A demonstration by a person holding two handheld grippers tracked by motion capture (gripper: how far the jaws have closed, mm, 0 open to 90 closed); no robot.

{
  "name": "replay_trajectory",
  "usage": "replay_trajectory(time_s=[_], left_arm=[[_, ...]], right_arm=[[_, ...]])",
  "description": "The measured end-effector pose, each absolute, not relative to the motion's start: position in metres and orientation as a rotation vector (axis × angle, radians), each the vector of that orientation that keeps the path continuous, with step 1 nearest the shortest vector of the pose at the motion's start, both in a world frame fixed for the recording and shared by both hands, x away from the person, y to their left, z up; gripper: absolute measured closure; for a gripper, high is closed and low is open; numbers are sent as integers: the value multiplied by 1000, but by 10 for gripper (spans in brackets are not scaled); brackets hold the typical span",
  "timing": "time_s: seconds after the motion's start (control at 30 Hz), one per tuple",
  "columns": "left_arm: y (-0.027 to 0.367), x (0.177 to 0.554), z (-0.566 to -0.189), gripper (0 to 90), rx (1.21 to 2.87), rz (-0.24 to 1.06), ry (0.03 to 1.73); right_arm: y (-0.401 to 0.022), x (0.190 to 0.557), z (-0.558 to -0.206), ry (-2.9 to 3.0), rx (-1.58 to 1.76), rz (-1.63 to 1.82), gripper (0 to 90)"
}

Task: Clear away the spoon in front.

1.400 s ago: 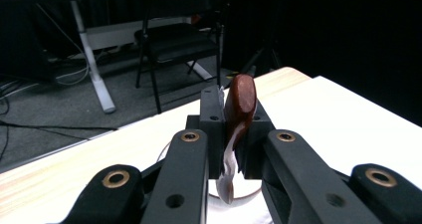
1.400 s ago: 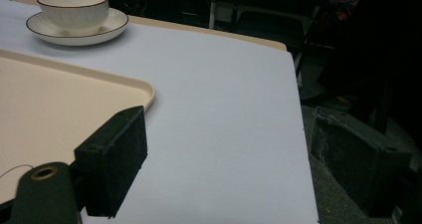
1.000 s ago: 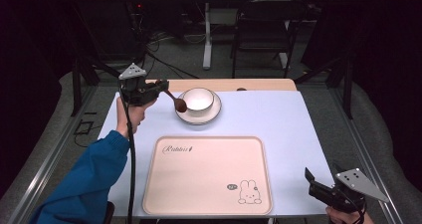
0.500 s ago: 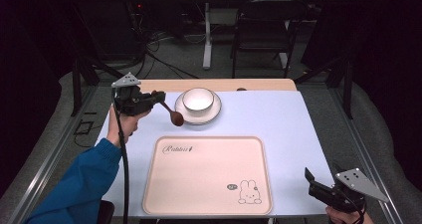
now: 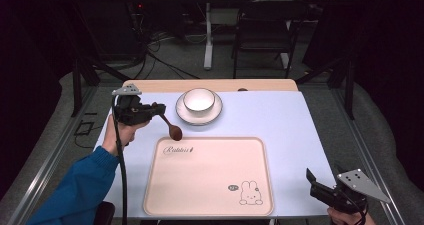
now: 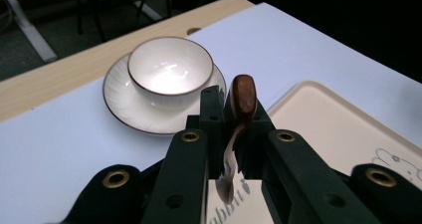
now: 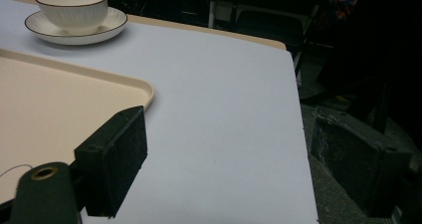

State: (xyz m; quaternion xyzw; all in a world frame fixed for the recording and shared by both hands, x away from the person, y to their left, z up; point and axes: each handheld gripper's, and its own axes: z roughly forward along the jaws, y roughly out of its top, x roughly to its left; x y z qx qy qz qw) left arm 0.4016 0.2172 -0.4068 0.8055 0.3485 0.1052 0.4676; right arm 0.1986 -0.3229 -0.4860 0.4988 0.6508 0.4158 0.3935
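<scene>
The left tongs are clamped on the spoon handle. The spoon's long axis runs toward 5 o'clock, its bowl hanging just off the tray at the tray's 11 o'clock corner. The right tongs stand apart at the table's 5 o'clock corner, well away from the spoon.

The tray lies bare; the bowl (on its saucer) blocks the far side.

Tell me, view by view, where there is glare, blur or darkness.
High view: table lit evenly, surrounding room dark. Left gripper view: glare inside the bowl; the left hand-held gripper, shut on the spoon, looks soft up close. Right gripper view: right hand-held gripper near and blurred, background black.
</scene>
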Motion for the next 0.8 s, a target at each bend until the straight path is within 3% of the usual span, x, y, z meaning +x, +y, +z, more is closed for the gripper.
replay_trajectory(time_s=[0.8], left_arm=[[218, 387, -437, 842, 2168, 25, 824]], right_arm=[[-322, 199, -486, 1654, 1269, 1054, 142]])
